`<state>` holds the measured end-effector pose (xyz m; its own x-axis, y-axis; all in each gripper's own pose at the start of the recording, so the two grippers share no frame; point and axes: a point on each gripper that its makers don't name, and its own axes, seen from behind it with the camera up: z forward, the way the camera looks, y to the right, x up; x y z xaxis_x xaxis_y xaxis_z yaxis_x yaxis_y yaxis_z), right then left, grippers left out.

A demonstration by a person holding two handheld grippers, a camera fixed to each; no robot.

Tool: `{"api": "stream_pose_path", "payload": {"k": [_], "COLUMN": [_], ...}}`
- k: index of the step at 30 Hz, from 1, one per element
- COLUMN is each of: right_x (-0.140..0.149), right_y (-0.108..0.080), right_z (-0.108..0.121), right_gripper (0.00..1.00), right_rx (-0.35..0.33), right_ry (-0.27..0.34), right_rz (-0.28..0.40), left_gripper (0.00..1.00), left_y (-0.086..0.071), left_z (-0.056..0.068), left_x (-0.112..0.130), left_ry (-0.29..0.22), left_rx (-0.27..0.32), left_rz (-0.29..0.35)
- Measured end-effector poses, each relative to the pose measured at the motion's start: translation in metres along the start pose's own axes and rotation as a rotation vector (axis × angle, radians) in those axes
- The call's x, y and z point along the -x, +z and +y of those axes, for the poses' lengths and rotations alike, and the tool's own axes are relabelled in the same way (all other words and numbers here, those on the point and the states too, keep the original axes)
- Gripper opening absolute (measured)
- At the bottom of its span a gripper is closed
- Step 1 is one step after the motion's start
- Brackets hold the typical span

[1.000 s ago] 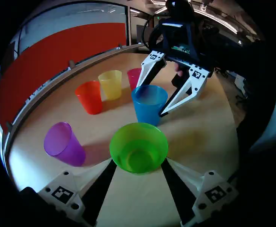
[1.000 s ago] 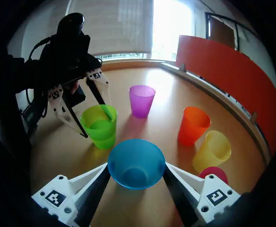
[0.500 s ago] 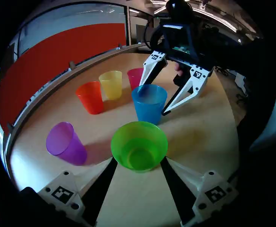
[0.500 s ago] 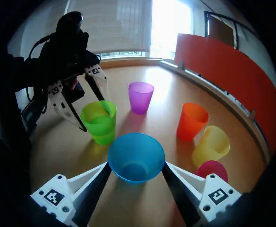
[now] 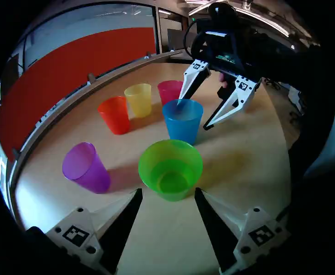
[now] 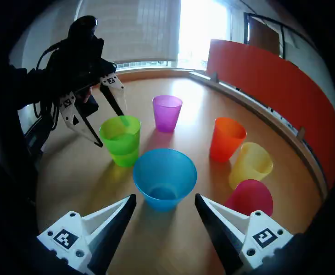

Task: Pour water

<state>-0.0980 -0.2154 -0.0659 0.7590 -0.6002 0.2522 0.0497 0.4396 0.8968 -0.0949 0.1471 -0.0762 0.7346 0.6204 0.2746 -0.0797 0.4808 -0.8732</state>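
The wooden table [image 5: 241, 160] takes up most of both views. Its far side curves along a raised rim [image 5: 53, 117], and behind that stands a long red panel [image 5: 75, 59]. The widest bare stretch of tabletop is on the side away from the panel, with another bare patch beneath each gripper's own fingers. In the left gripper view, the left gripper [image 5: 167, 191] has its jaws spread. The foot of the green cup [image 5: 170, 169] sits between the fingertips, with a gap on each side. The right gripper [image 6: 165, 197] is spread the same way around the base of the blue cup [image 6: 164, 178] and touches neither wall. The two grippers face each other across these cups, which stand upright and near one another in the middle of the table. A faint level line across the green wall looks like liquid. Whether there is water in the blue cup cannot be told. Four more cups curve along the panel side. The purple cup [image 5: 86, 167] stands apart, then come the orange cup [image 5: 114, 114], the yellow cup [image 5: 139, 100] and the pink cup [image 5: 170, 91], close together. Their insides are too dim to judge.
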Motion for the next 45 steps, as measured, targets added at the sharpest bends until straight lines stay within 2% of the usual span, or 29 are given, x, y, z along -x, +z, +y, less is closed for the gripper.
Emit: {"api": "stream_pose_path", "payload": {"k": [20, 29, 36, 45], "right_x": [0.014, 0.016, 0.016, 0.026], "right_y": [-0.025, -0.033, -0.039, -0.051], "right_z": [0.001, 0.004, 0.013, 0.027], "right_gripper": [0.99, 0.99, 0.99, 0.99], "right_rx": [0.045, 0.076, 0.113, 0.181], "right_ry": [0.016, 0.047, 0.108, 0.163], "right_rz": [-0.006, 0.005, 0.023, 0.023], "left_gripper": [0.84, 0.84, 0.84, 0.84], "left_y": [-0.024, -0.030, -0.036, -0.045], "left_z": [-0.003, -0.006, -0.022, -0.044], "left_x": [0.014, 0.017, 0.018, 0.020], "left_ry": [-0.008, -0.024, -0.084, -0.120], "left_rx": [-0.053, -0.085, -0.136, -0.226], "left_rz": [-0.019, -0.012, 0.001, 0.034]}}
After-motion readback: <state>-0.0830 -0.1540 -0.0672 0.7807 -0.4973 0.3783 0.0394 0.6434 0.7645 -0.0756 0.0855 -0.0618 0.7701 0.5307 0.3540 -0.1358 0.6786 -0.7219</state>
